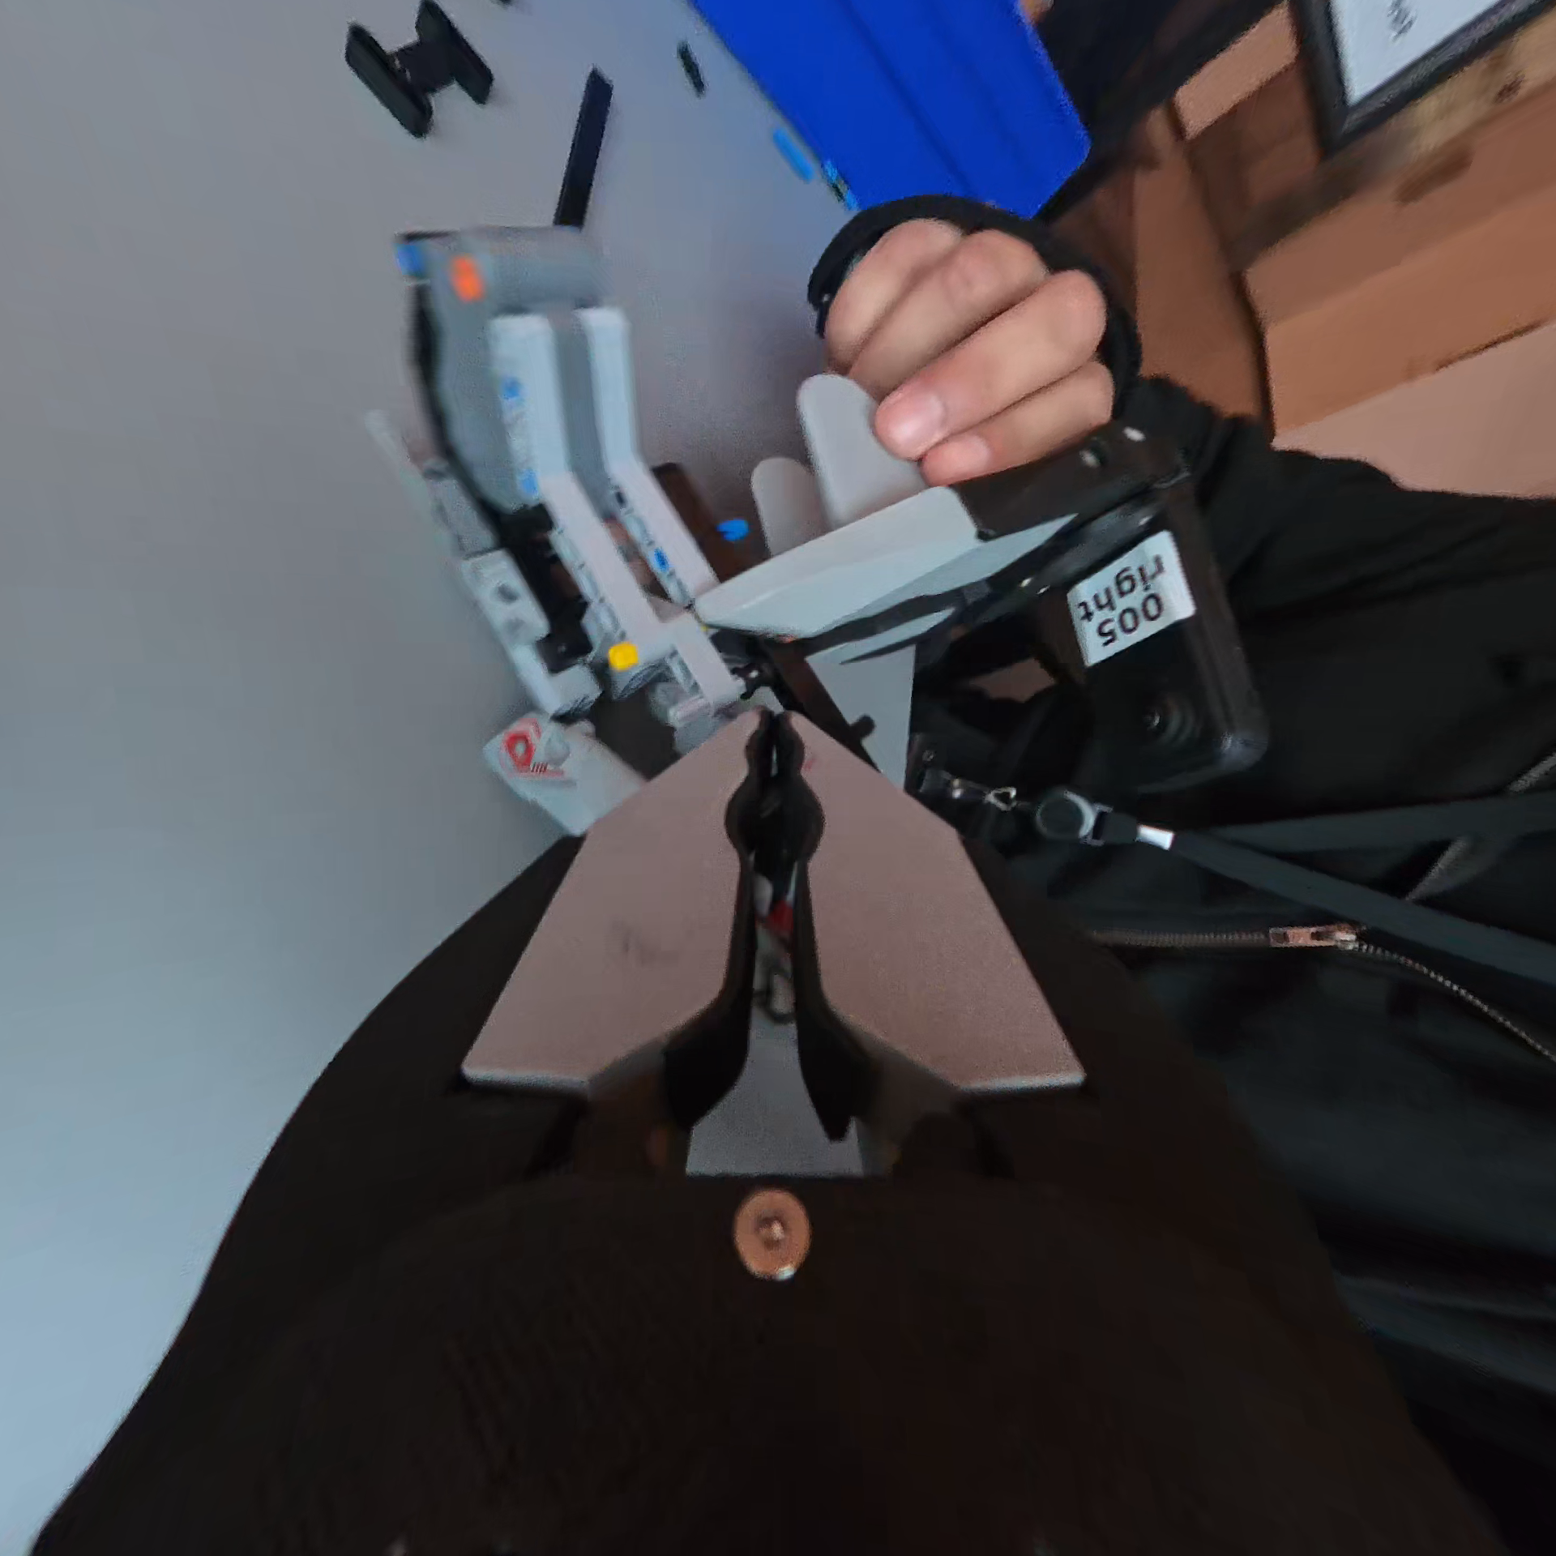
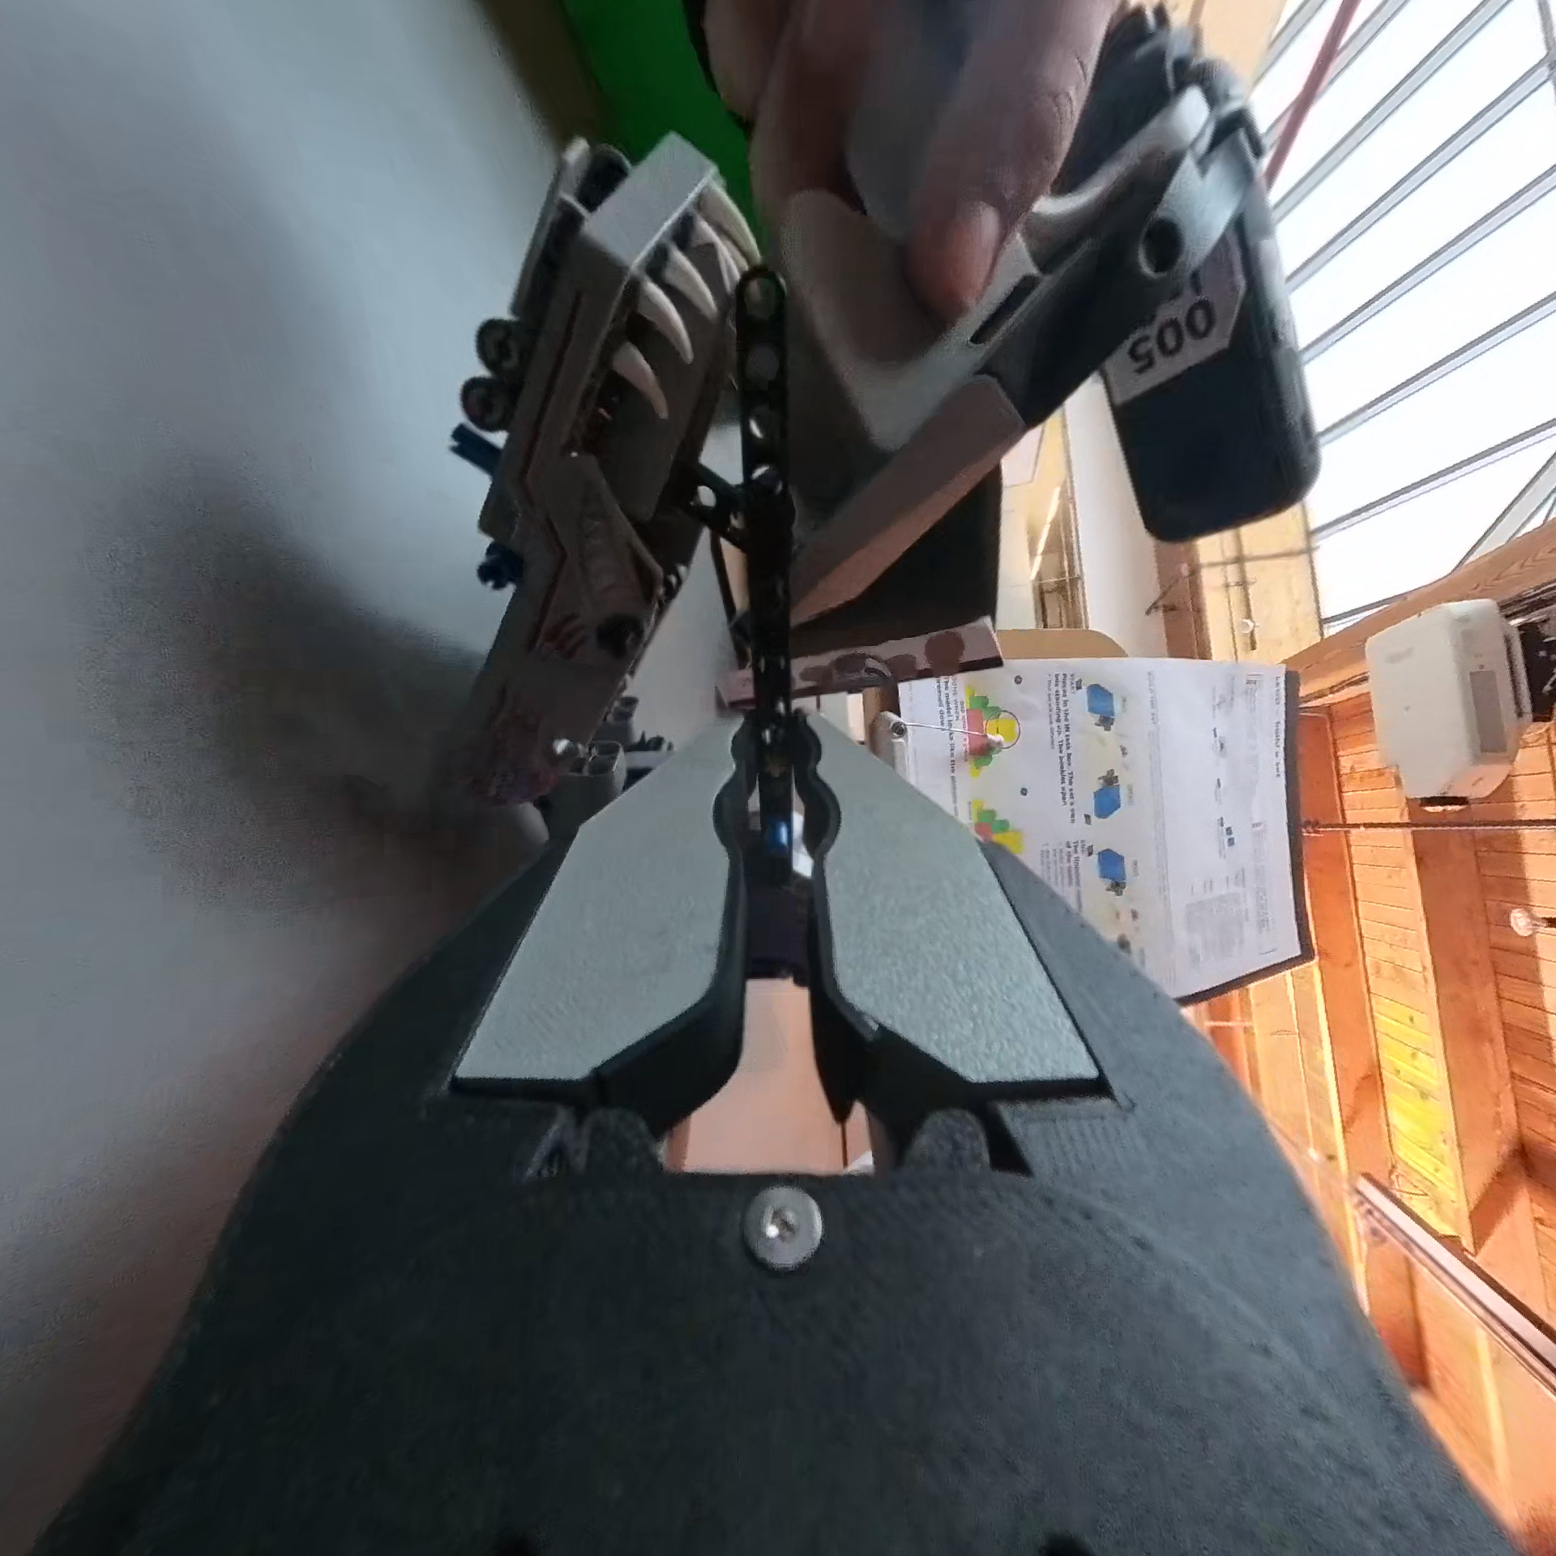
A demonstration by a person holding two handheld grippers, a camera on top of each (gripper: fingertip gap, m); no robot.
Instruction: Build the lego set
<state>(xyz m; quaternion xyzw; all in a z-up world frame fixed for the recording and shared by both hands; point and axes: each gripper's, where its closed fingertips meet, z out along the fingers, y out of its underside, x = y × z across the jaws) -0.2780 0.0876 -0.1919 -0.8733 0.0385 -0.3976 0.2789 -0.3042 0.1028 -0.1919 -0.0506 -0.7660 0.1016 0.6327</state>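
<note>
A grey lego model (image 1: pixel 539 471) with white claws stands on the white table (image 1: pixel 168 589); it also shows in the right wrist view (image 2: pixel 606 379). My right gripper (image 2: pixel 770 741) is shut on a long black holed beam (image 2: pixel 762 471), which points forward against the model's side. In the left wrist view the right gripper (image 1: pixel 716 627) reaches in from the right, held by a hand (image 1: pixel 968 337), with its tip at the model's base. My left gripper (image 1: pixel 773 728) is shut, its tips together just below that spot. It also shows in the right wrist view (image 2: pixel 783 648), right beside the black beam.
Loose black lego parts (image 1: pixel 418 67) and a black beam (image 1: pixel 583 151) lie far off on the table, near a blue box (image 1: pixel 892 84). A white printed piece (image 1: pixel 539 758) lies by the model's base. An instruction sheet (image 2: pixel 1137 817) stands to the right, before wooden panelling (image 2: pixel 1389 926). My left and right fingertips are right by each other.
</note>
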